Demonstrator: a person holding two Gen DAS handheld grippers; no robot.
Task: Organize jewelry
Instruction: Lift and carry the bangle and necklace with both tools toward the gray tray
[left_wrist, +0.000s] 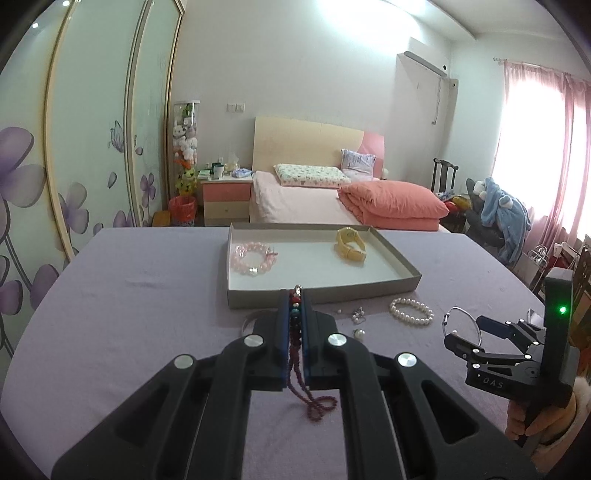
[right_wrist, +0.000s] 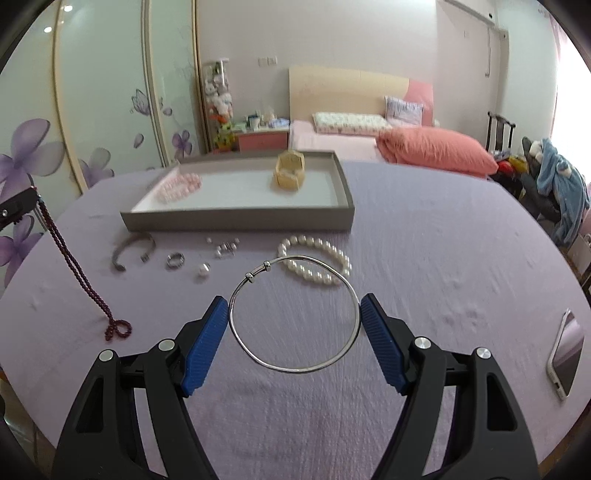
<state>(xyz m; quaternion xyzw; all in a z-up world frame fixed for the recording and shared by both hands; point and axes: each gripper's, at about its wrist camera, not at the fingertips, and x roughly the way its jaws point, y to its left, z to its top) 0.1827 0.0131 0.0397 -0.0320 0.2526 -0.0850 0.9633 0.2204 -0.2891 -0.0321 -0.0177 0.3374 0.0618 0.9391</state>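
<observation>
Jewelry pieces at the transfer stage, both grippers loaded, tray partly filled. At the far left, the left gripper (left_wrist: 294, 295) is clamped on a dark red beaded necklace (right_wrist: 79, 273); larger beads of mixed colour sit between its blue pads (left_wrist: 283, 321), and the thin strand hangs down, its looped end resting on the lavender tablecloth (right_wrist: 424, 229). Next along, loose on the cloth in front of the tray, lie a grey open cuff (right_wrist: 133, 249), a silver ring (right_wrist: 175, 260), a single pearl piece (right_wrist: 203, 270) and a cluster of small studs (right_wrist: 226, 248), whose exact kind is hard to make out through motion blur. Behind these stands the shallow grey tray (right_wrist: 236, 219), already holding a pink beaded bracelet (left_wrist: 255, 257) toward its left and a yellow bangle (left_wrist: 350, 244) toward its right. Further right, a white pearl bracelet (right_wrist: 317, 264) lies on the cloth just before the tray's front wall. Nearer the camera, the right gripper (right_wrist: 294, 315) is closed on a thin silver bangle (right_wrist: 294, 314), pads pressing its opposite sides, the ring held clear of the cloth. At the far right edge rests a phone (right_wrist: 565, 356).

Step in hand, as judged: carrying two pieces toward the tray. The next move calls for lifting each load over the front wall and releasing onto bare floor between the pieces already placed, with the trailing strand raised enough not to drag the small items.
</observation>
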